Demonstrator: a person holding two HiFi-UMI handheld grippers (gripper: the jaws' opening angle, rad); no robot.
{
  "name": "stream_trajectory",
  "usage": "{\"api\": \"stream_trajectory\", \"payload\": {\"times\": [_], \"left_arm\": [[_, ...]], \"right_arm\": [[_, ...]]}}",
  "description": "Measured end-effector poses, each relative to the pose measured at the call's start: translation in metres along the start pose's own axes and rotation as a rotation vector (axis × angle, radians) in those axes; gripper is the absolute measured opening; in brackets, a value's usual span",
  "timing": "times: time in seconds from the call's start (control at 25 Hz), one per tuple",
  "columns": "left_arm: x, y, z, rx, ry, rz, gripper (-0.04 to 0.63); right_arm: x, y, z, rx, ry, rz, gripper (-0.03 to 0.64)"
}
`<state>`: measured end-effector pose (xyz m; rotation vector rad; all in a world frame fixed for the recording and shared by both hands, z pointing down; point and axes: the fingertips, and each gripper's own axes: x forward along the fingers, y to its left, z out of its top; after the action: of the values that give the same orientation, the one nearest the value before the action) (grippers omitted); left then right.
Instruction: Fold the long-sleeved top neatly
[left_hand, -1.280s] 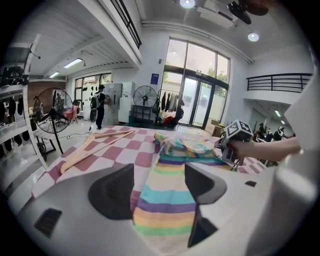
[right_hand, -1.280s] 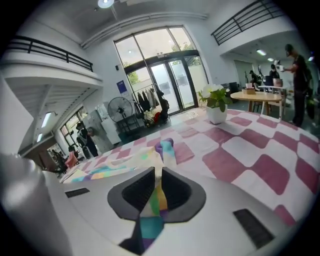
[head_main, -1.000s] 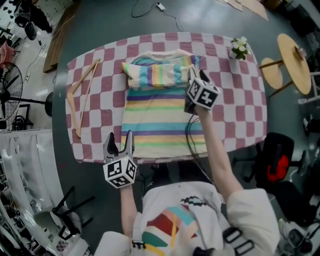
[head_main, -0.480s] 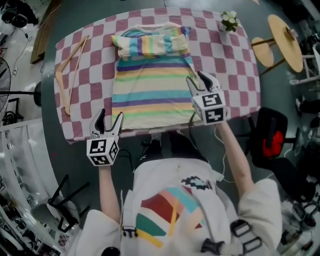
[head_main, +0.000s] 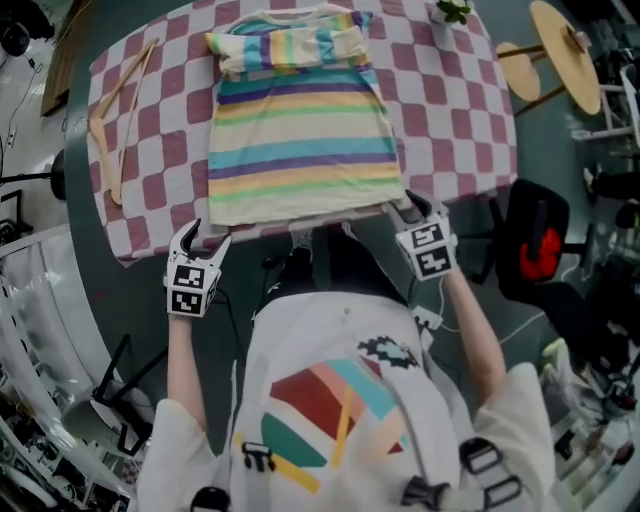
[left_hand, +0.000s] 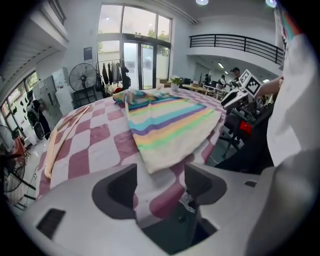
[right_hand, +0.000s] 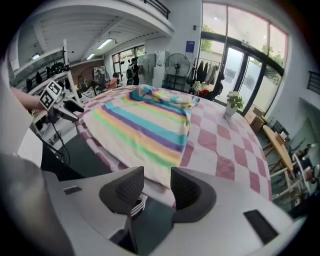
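The striped long-sleeved top (head_main: 300, 130) lies flat on the pink-and-white checked table (head_main: 455, 130), its sleeves folded across the chest at the far end. My left gripper (head_main: 198, 240) hovers at the near table edge, just outside the hem's left corner, open and holding nothing. In the left gripper view (left_hand: 160, 175) the hem corner of the top (left_hand: 170, 125) lies just ahead of the jaws. My right gripper (head_main: 415, 210) stands at the hem's right corner, open. The right gripper view (right_hand: 157, 182) shows the top's (right_hand: 145, 122) hem edge just beyond the fingertips, not pinched.
A wooden hanger (head_main: 115, 110) lies on the table's left side. A small potted plant (head_main: 452, 10) stands at the far right corner. Round wooden stools (head_main: 565, 55) and a black chair (head_main: 540, 250) stand to the right of the table.
My right gripper has pulled back from the folded sleeves at the collar end to the hem's right corner. The left gripper has closed in on the hem's left corner.
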<state>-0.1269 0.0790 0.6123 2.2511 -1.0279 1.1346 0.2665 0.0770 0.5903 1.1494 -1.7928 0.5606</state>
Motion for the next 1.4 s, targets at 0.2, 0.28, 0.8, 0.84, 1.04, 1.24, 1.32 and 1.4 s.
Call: {"api": "stream_trajectory", "payload": {"times": [0.2,0.28,0.8,0.84,1.04,1.24,1.32,1.4], "left_arm": [[0.009,0.003,-0.014,0.031,0.042,0.011,0.273],[0.015,0.003,-0.017,0.069,0.056,0.019,0.213],[0.02,0.013,-0.014,0.056,0.073,0.051,0.032],[0.017,0.013,-0.012,0.038,0.082,0.049,0.022],[-0.006,0.012,0.006,-0.139,0.038,0.029,0.015],[-0.042,0.003,0.025,-0.304,0.009,0.041,0.014],[-0.052,0.002,0.038,-0.317,0.0,0.061,0.014],[-0.057,0.009,0.055,-0.313,-0.009,0.091,0.014]], "right_arm": [[0.019,-0.004,-0.027,0.028,0.064,-0.01,0.158],[0.022,-0.01,-0.034,0.008,0.089,-0.019,0.158],[0.029,-0.015,-0.032,-0.002,0.142,0.017,0.069],[0.027,-0.016,-0.031,-0.015,0.139,0.018,0.054],[0.007,-0.023,-0.019,-0.067,0.104,0.03,0.025],[-0.029,-0.035,0.011,-0.031,0.041,0.045,0.02],[-0.04,-0.046,0.026,-0.029,0.002,0.037,0.02],[-0.044,-0.059,0.048,-0.048,-0.047,0.023,0.02]]}}
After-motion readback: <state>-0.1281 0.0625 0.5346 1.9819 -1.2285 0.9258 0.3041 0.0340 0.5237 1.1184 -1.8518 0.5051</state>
